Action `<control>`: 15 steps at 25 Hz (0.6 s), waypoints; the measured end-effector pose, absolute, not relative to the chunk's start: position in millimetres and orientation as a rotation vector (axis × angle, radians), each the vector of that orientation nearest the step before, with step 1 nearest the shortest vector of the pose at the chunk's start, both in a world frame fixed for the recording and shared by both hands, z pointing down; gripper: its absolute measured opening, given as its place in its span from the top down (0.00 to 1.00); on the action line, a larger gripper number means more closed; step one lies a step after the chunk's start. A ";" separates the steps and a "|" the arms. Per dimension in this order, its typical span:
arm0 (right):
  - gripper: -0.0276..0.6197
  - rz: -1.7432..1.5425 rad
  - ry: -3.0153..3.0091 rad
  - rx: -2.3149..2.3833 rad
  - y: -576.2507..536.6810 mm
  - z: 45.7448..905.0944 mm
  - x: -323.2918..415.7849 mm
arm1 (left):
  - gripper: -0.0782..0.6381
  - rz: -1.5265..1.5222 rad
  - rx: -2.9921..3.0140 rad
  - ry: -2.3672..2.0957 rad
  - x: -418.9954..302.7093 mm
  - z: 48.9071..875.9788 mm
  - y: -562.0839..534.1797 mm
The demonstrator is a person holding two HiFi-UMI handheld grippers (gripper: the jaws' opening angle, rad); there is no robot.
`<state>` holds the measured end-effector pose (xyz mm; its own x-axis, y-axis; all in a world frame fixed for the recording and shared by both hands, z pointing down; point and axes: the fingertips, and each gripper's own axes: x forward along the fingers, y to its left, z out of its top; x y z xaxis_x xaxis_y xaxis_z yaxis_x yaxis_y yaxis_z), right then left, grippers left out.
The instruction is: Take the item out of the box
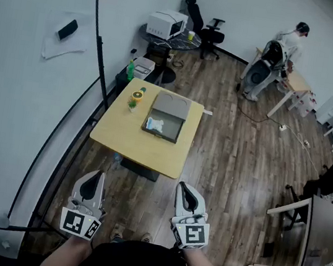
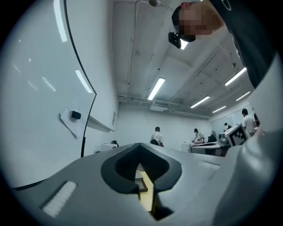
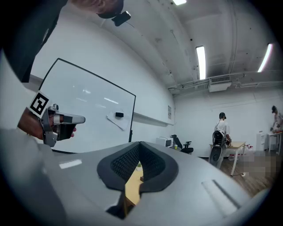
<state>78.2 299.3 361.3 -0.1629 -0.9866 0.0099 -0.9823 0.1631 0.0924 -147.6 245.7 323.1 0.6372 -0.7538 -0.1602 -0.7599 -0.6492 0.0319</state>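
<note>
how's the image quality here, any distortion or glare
Head view: strong fisheye, the whiteboard edge bows, the table stays sharp. Left gripper view: ceiling lights reflect as streaks on the whiteboard. Right gripper view: dark round vignette at the corners, the lights glare white.

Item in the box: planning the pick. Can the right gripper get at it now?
Probably not yet. The right gripper, shut, hangs well short of the table, floor between them. The box lies open, so nothing covers the item; a step forward should do.
</note>
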 end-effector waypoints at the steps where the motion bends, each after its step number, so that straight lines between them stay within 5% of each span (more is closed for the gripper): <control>1: 0.95 -0.100 -2.343 1.981 299.7 361.2 78.2 | 0.89 0.248 -2.807 1.301 -147.6 322.6 246.1; 15: 0.95 -0.068 -2.408 1.936 296.7 362.7 68.8 | 0.89 0.249 -2.820 1.296 -148.3 324.8 248.2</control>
<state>68.8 296.7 362.7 -0.2143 -0.9767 0.0123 -0.9745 0.2146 0.0661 -148.3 248.2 324.8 0.6408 -0.7516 -0.1562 -0.7561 -0.6532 0.0413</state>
